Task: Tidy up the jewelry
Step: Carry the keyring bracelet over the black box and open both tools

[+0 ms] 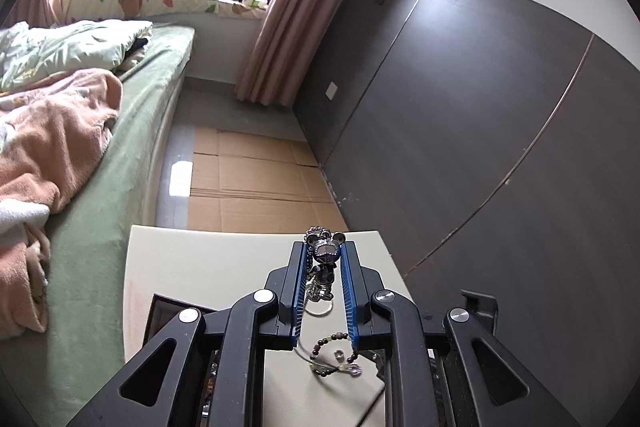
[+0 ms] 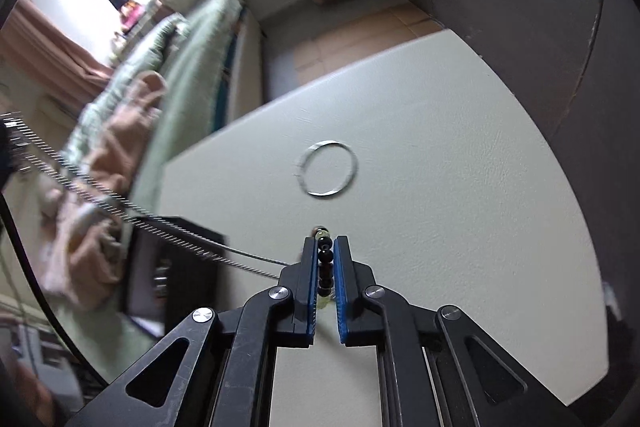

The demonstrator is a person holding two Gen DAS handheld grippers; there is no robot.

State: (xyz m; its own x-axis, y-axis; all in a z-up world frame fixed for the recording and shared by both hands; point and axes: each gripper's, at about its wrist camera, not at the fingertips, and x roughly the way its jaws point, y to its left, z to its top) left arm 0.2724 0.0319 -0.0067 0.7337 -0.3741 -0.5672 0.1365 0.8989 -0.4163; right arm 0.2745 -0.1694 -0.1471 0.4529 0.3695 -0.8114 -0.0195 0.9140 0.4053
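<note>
In the left wrist view my left gripper (image 1: pixel 324 251) is shut on a silver bear-shaped pendant (image 1: pixel 327 253) with its chain hanging down between the blue pads, held above the white table (image 1: pixel 208 259). A beaded bracelet (image 1: pixel 336 351) lies on the table under the gripper. In the right wrist view my right gripper (image 2: pixel 325 243) is shut on a string of dark beads (image 2: pixel 325 269), low over the table (image 2: pixel 460 211). A thin silver bangle (image 2: pixel 329 167) lies on the table ahead of it.
A dark jewelry box (image 2: pixel 172 275) sits at the table's left edge; it also shows in the left wrist view (image 1: pixel 172 311). A bed with green sheet and blankets (image 1: pixel 92 131) lies left. A dark wall panel (image 1: pixel 480 131) runs along the right. Cardboard (image 1: pixel 256 179) covers the floor.
</note>
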